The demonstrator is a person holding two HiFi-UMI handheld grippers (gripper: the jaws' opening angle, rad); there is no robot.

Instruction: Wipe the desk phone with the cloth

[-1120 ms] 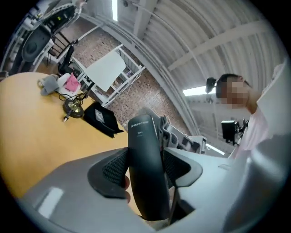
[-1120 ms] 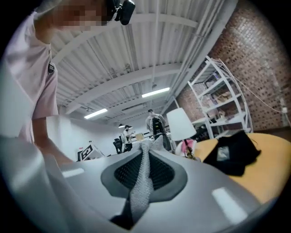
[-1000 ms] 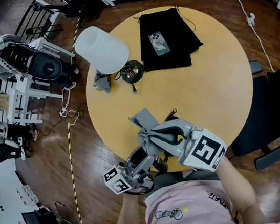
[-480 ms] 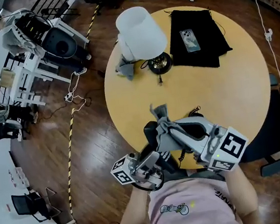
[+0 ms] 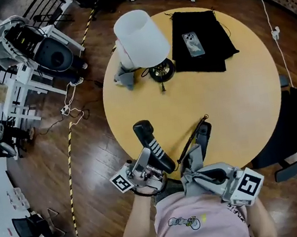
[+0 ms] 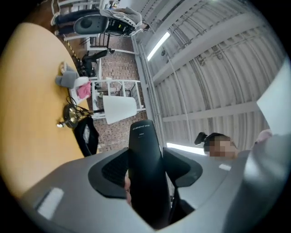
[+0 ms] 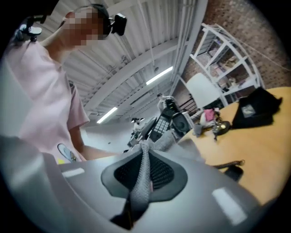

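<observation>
The black phone handset (image 5: 151, 142) sticks up over the table's near edge, and my left gripper (image 5: 152, 161) is shut on its lower part. In the left gripper view the handset (image 6: 145, 164) fills the gap between the jaws of the left gripper (image 6: 146, 178). My right gripper (image 5: 193, 173) sits low by the person's chest, shut on the grey cloth (image 5: 194, 161). The right gripper view shows the cloth (image 7: 143, 179) pinched in the right gripper (image 7: 144, 175), its free end lying toward the handset's keypad (image 7: 160, 123).
The round wooden table (image 5: 238, 91) carries a white lamp (image 5: 139, 31) with a dark base (image 5: 161, 70), a black bag (image 5: 205, 52) with a smartphone (image 5: 193, 44) on it, and a small grey thing (image 5: 125, 79). A black corded piece (image 5: 202, 133) lies at the near edge.
The right gripper has pulled the cloth down off the handset toward the person's body, leaving the handset bare. The left gripper has turned the handset more upright.
</observation>
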